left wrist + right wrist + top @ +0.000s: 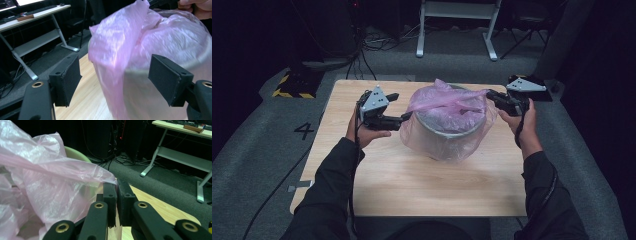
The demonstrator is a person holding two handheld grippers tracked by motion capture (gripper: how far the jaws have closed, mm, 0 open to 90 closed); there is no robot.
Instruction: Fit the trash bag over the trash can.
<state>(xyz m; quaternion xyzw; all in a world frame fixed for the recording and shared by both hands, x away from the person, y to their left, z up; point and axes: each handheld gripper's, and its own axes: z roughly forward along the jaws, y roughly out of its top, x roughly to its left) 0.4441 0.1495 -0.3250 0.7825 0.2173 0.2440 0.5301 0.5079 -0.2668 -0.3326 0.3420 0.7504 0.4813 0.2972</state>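
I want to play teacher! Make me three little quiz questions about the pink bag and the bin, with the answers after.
1. True or false: the left gripper is pinching the pink bag.
2. Which gripper is clamped on the bag's edge? A) left B) right C) both
3. Fill the gap: the bin stands on a ____ table.

Key
1. False: its jaws stand apart, with the bag in front of them and the pads not pressing on it.
2. B: the right gripper is shut on a stretched strip of bag.
3. Wooden.
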